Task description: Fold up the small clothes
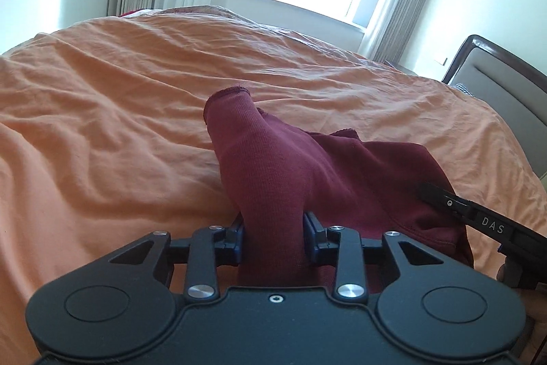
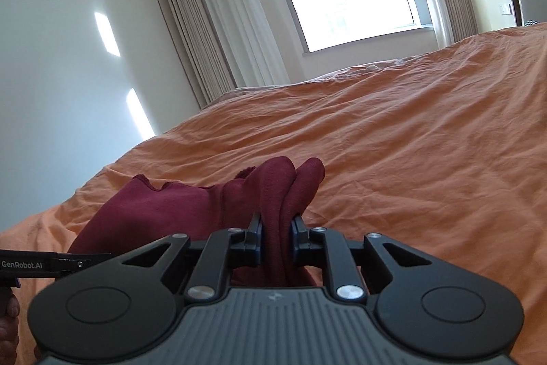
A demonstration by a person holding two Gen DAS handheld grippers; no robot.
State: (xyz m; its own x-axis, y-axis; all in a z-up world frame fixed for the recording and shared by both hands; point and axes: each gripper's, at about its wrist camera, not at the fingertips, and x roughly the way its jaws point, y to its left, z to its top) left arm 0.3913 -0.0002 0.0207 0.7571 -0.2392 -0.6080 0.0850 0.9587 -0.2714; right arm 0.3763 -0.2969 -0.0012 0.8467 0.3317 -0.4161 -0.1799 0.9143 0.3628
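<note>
maroon knit garment point(image 1: 273, 159): bunched on orange bedsheet point(image 1: 102, 91). soft, light, limp; likely to sag and slip, best held at hems or corners. left gripper point(image 1: 273, 235): clamped on a thick fold. right gripper point(image 2: 276, 233): narrowly closed on another fold.
</note>
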